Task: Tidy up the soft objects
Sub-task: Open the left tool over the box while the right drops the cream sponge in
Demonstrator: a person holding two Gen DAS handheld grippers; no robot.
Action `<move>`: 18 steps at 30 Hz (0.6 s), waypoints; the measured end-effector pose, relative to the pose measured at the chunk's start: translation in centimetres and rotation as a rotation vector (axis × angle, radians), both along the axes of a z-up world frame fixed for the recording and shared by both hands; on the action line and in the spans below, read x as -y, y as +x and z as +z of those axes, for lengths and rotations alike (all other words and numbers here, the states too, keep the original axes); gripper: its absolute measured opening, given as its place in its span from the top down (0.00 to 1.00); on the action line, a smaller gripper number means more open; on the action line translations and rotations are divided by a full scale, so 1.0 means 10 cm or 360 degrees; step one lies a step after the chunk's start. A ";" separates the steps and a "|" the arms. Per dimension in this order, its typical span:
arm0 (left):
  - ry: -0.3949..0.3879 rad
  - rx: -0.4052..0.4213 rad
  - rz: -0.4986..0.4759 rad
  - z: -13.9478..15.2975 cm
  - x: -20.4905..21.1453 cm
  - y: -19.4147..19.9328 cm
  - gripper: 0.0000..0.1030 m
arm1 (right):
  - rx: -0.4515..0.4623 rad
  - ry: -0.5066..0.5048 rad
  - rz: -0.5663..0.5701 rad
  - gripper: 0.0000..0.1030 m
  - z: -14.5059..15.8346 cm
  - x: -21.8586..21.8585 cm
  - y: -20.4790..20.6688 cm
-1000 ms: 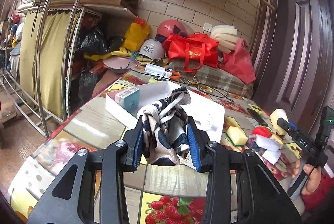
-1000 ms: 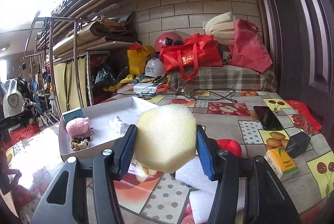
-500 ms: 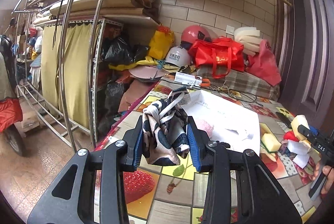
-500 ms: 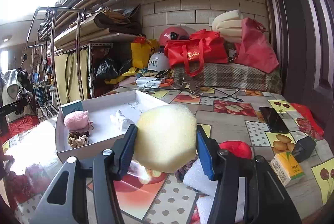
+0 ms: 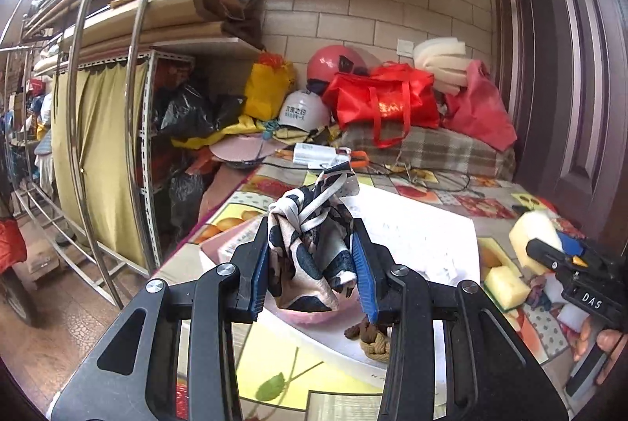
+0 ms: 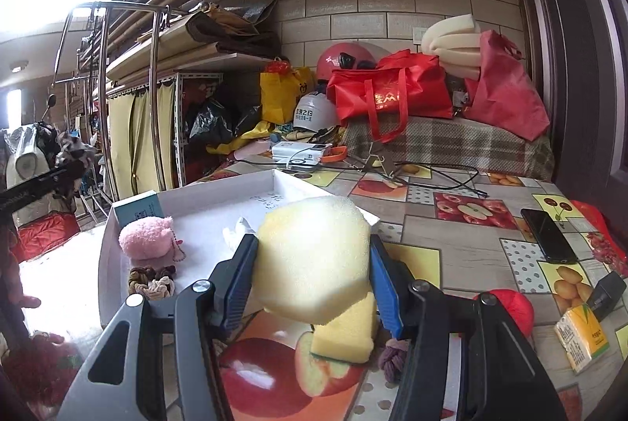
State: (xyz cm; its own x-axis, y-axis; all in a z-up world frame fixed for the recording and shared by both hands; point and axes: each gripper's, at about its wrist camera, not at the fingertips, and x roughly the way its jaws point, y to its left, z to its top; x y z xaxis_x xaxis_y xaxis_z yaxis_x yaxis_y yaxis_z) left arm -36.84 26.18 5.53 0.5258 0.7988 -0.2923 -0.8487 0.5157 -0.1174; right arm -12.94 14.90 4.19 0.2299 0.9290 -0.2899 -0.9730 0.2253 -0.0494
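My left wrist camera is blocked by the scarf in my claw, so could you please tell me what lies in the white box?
Observer: A pink plush toy lies in the white box, near its left wall as the right wrist camera sees it.
Operator: Thank you. Is there anything toward the middle of the box?
Observer: Yes, a small white crumpled piece lies there, apart from the toy.
Operator: And the far left corner, please?
Observer: A small teal carton stands upright there, just behind the toy.
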 end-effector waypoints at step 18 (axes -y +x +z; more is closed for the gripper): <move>-0.0093 -0.0202 -0.0100 -0.09 -0.65 0.68 0.64 | 0.0029 -0.0218 0.0216 0.47 -0.06 -0.93 -0.33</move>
